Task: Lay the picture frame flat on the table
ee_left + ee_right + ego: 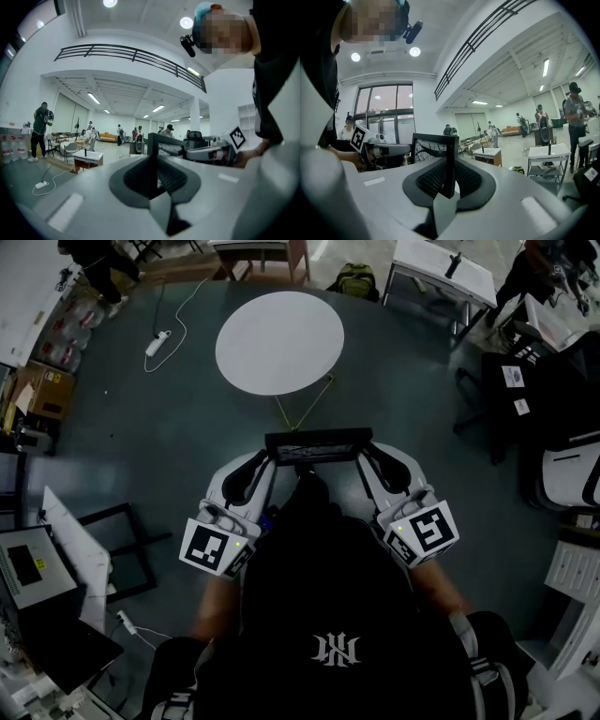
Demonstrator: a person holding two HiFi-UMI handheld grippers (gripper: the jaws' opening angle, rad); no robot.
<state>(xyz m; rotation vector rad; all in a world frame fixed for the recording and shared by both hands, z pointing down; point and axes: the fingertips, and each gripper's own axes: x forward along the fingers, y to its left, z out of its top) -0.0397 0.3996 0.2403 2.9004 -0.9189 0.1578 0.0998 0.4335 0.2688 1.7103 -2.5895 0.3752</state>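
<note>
A black picture frame (318,447) hangs in the air close to the person's chest, held by its two short ends. My left gripper (269,459) is shut on the frame's left edge, which stands as a dark bar between its pads (152,165). My right gripper (364,456) is shut on the right edge, and the frame (437,157) shows a branch-pattern print from that side. The round white table (279,342) lies on the floor side ahead, well beyond the frame.
A white power strip (157,343) with its cable lies left of the table. A black stand (122,549) and cardboard boxes (37,390) are at the left. Black office chairs (525,381) and white desks (441,268) stand at the right. Several people move about the hall.
</note>
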